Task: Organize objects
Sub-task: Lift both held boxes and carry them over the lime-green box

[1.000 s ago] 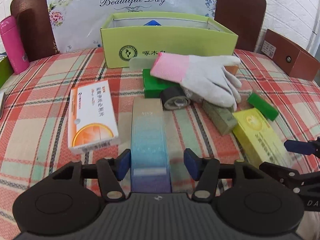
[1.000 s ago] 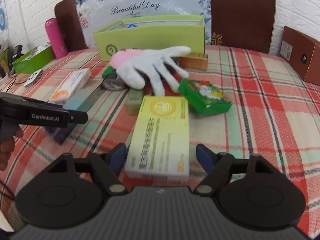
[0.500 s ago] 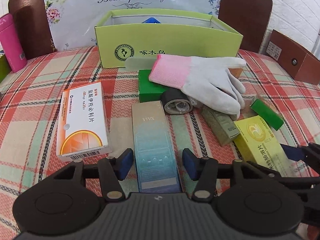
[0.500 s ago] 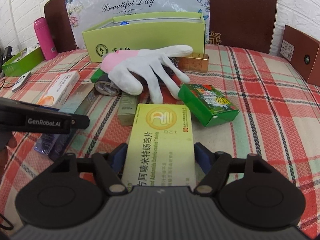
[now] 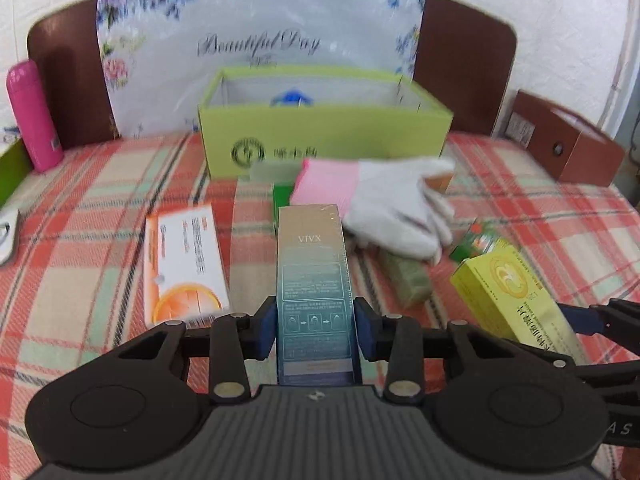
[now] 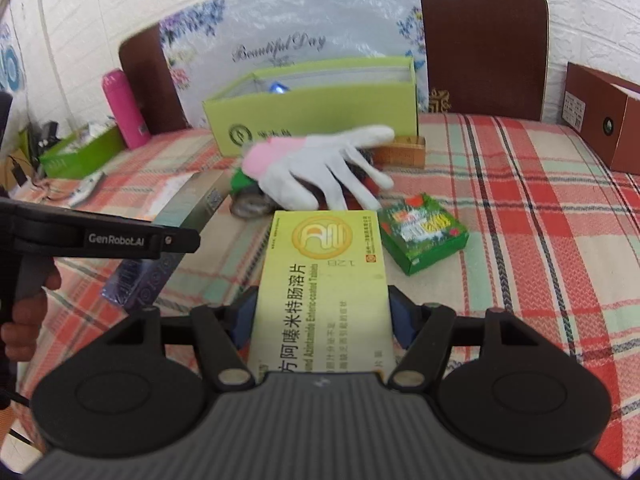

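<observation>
Left claw [image 5: 315, 329] grips VIVX box [image 5: 314, 280]; right claw [image 6: 322, 316] grips yellow tablets box [image 6: 324, 280].

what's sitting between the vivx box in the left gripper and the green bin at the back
The white glove with its pink cuff, and a green box partly under it, lie on the cloth between the VIVX box held by the left gripper and the green bin. Both lie low, so carrying the box above them looks feasible.

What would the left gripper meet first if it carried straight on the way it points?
Probably the glove: the left gripper, shut on the VIVX box, points at the glove's pink cuff, with the green box behind. The held box looks raised, so depth is uncertain.
</observation>
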Tool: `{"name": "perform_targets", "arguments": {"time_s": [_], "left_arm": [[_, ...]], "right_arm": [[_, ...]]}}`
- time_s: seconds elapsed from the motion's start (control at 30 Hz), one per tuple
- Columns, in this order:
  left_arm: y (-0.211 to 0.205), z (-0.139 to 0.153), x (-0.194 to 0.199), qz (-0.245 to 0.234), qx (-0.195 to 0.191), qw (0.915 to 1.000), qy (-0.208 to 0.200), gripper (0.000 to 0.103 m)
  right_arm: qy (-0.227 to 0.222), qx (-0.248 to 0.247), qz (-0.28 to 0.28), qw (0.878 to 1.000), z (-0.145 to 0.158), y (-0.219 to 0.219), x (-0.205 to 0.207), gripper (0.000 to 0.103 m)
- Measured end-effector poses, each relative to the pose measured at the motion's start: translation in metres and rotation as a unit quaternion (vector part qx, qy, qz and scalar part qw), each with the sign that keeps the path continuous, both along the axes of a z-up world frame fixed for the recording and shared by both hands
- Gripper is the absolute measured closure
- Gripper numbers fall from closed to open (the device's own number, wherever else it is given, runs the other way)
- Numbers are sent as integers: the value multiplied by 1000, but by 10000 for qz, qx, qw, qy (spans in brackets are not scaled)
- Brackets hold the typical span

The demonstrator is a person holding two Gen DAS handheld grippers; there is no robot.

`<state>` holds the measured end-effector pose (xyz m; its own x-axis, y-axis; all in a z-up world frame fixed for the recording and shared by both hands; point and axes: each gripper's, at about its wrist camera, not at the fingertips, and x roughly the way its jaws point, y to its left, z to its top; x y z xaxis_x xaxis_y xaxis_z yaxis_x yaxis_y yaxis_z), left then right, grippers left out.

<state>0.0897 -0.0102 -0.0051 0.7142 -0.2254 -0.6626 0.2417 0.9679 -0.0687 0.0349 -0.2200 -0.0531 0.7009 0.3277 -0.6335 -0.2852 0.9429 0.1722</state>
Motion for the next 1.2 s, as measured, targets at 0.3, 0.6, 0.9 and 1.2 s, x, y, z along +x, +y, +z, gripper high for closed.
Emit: {"name": "perform_targets", "arguments": {"time_s": [0.3, 0.6, 0.9, 1.2], "left_arm": [[-5, 71, 19, -220, -282, 9949, -943, 61], [-32, 106, 99, -289, -577, 9907, -1198, 61], [-47, 96, 191, -26, -790, 9914, -1040, 61], [-49, 58, 243, 89, -718, 9944, -772, 57]], "right_arm": [[-851, 92, 40, 9963, 59, -1, 37, 38], [-1367, -197, -281, 9900, 86, 2, 123, 38], [-1291, -520, -387, 9895, 58, 14, 222, 38], [-1201, -666, -139, 9904, 14, 35, 274, 37]]}}
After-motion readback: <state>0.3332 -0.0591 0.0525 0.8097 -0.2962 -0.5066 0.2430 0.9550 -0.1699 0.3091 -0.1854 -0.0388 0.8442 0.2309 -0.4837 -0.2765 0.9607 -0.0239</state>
